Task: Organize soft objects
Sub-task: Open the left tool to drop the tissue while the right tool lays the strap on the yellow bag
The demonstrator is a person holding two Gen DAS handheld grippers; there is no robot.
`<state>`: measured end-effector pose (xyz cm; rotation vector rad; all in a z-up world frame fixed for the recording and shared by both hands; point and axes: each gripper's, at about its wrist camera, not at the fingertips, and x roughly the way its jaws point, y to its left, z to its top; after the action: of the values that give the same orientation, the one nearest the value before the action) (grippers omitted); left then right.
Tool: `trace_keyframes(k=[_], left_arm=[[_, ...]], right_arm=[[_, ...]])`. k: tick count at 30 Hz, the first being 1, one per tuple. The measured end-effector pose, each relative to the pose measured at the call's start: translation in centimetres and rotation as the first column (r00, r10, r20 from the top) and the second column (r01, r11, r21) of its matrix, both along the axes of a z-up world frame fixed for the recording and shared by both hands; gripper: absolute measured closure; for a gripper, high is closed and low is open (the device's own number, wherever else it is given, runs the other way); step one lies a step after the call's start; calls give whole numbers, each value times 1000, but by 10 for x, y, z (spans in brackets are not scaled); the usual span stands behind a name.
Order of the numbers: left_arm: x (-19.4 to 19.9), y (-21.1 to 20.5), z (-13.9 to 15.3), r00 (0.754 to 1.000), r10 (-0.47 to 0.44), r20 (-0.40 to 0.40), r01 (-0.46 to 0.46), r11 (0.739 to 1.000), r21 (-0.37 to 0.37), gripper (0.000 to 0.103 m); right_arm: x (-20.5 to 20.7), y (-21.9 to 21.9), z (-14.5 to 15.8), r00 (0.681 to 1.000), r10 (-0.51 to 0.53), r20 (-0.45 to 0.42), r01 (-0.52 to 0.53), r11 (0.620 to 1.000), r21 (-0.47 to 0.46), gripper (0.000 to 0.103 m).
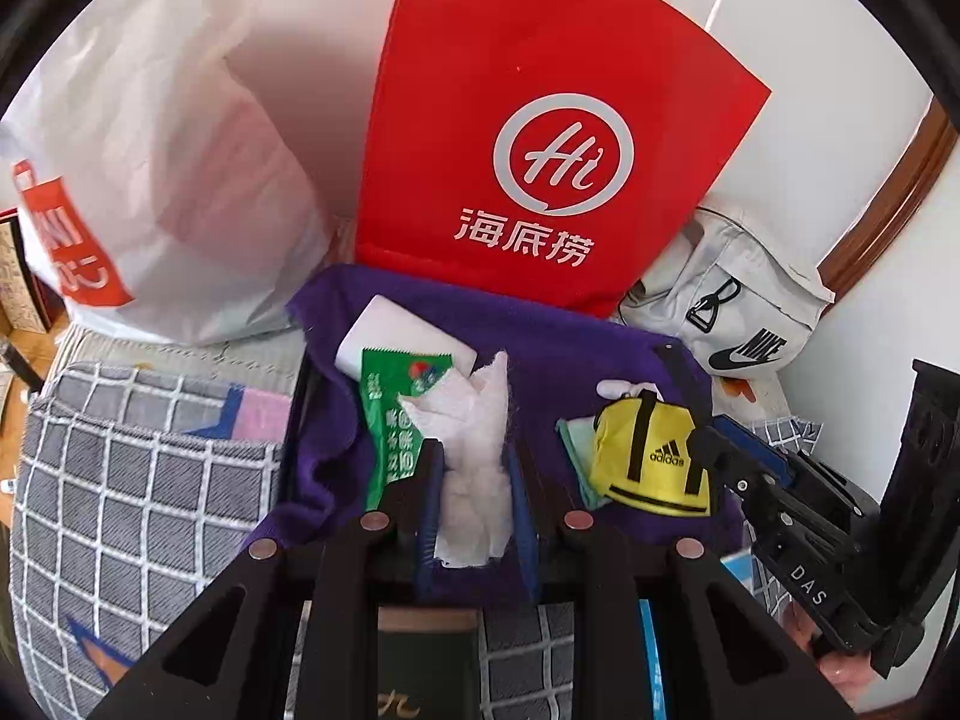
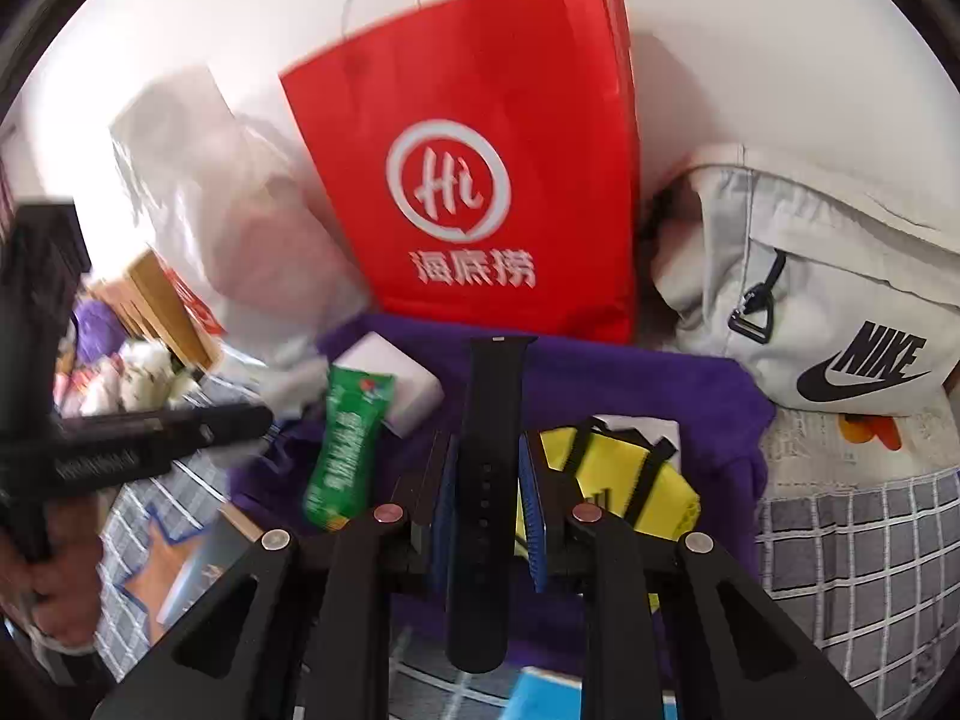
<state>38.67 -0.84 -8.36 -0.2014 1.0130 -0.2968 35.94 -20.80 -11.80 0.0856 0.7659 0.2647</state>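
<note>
- Crumpled white tissue (image 1: 474,468), thin and wrinkled, sits pinched between the blue pads of my left gripper (image 1: 474,498), held above the purple cloth (image 1: 570,348).
- My right gripper (image 2: 486,516) is clamped on a black watch strap (image 2: 486,480), matte rubber with a row of holes, hanging lengthwise through the jaws.
- On the purple cloth I see a green packet (image 1: 384,420), a white block (image 1: 384,330) and a small yellow bag (image 1: 654,456).
- Behind the cloth stands a red paper bag (image 1: 540,120).
</note>
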Motion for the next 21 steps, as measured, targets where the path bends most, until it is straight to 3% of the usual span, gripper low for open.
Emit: trace_keyframes(k=[14, 21], left_arm=[[22, -8, -30, 999, -30, -38, 31, 999, 11, 82], [27, -9, -40, 997, -28, -68, 28, 1000, 2, 82]], right_arm=[[24, -4, -33, 994, 17, -104, -19, 1000, -24, 82], [35, -15, -46, 989, -44, -144, 37, 998, -55, 82]])
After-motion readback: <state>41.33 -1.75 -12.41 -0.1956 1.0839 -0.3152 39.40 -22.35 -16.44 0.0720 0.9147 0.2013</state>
